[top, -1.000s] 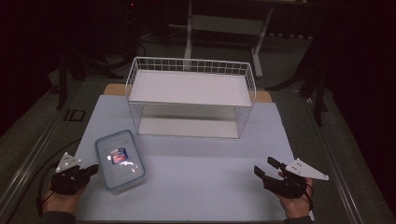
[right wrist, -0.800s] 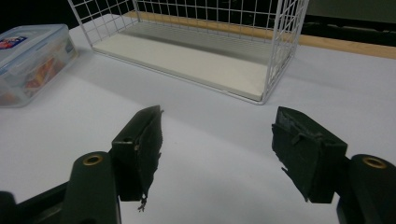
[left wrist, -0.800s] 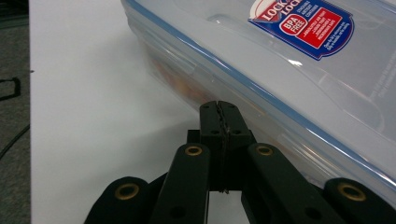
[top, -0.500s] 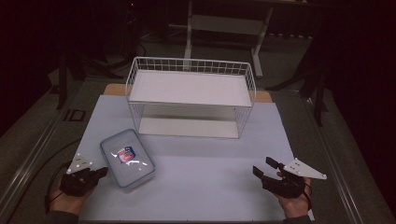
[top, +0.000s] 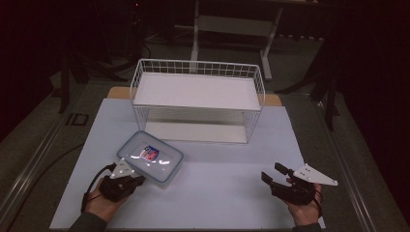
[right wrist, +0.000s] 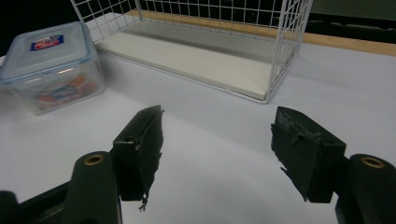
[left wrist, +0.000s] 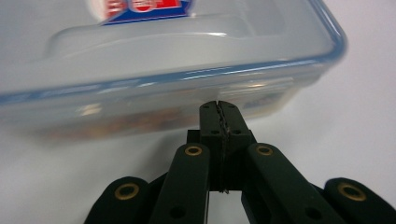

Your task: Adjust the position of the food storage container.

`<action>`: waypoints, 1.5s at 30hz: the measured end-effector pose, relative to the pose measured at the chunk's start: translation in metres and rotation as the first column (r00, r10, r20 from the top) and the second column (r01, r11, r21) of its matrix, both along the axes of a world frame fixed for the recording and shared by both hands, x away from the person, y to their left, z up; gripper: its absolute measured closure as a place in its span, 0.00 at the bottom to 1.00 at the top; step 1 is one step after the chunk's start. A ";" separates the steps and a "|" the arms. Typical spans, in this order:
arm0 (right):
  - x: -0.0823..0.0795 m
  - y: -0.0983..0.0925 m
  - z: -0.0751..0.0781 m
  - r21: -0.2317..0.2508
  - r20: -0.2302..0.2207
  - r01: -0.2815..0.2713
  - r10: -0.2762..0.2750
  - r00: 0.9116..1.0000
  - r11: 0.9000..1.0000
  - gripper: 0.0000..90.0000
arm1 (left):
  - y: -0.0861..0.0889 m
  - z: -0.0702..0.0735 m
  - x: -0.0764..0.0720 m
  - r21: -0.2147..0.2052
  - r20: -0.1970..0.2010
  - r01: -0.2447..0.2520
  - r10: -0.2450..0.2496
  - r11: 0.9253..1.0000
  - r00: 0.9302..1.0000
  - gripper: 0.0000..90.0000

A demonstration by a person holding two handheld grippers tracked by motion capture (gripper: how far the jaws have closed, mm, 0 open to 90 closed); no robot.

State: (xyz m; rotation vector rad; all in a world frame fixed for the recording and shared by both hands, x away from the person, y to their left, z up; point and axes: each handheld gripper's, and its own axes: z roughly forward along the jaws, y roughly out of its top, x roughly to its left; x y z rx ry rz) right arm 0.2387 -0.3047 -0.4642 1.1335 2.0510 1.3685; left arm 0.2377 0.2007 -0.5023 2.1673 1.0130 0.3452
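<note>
- While the left claw sits w/ jaws pressed together, nothing between them, its tip is right at the near side wall of the plastic container — touching or just short, can't tell. Left gripper view: closed tips meet the wall just under the blue-rimmed lid.
- Container lies directly ahead of that claw on the white table sheet, turned at an angle, lid on.
- Handling, my guess: stiff clear box, smooth and prob. slippery walls; some packaged contents show through the side, so moderate weight, not fragile. Slides easily on the sheet, so a closed-jaw nudge low on the wall should move it; push too high or off-centre and it'll likely spin or tip.
- To lift: box looks too wide for one claw across the body. Better bet is pinching the lid rim/side tab, or both claws on opp. sides.
- Right claw jaws spread, empty, well off to the right of the left one, hovering low over bare sheet; container far to its front-left.
- Wire rack w/ white shelf stands beyond the container, ahead of both claws; its lower opening faces them. Front wire frame is the thing to clear if the box goes in.
- Nothing else lies between claw and rack.
</note>
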 end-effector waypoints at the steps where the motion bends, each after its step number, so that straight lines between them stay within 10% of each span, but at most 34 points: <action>1: 0.000 0.000 0.000 0.001 0.000 0.001 -0.001 1.000 1.000 0.37 | -0.004 0.000 0.002 0.000 -0.001 0.010 -0.010 1.000 1.000 1.00; 7: -0.001 -0.003 0.000 0.013 0.001 0.008 -0.008 1.000 1.000 0.37 | -0.010 0.008 -0.001 -0.001 0.032 0.056 -0.056 0.998 0.998 1.00; 13: -0.001 -0.002 0.000 0.012 0.002 0.007 -0.007 1.000 1.000 0.37 | 0.027 0.030 0.010 -0.058 0.102 -0.062 0.068 0.996 0.993 1.00; 20: 0.000 -0.002 0.000 0.011 -0.002 0.008 -0.008 1.000 1.000 0.37 | 0.057 0.043 0.044 -0.082 0.159 -0.201 0.212 0.976 0.964 1.00; 28: -0.001 -0.004 0.000 0.015 0.000 0.010 -0.010 1.000 1.000 0.37 | 0.069 0.022 0.083 -0.028 0.131 -0.315 0.315 0.949 0.940 1.00; 45: 0.000 -0.002 -0.001 0.015 -0.002 0.004 -0.004 1.000 1.000 0.37 | 0.061 0.009 0.079 -0.015 0.090 -0.280 0.280 0.960 0.956 1.00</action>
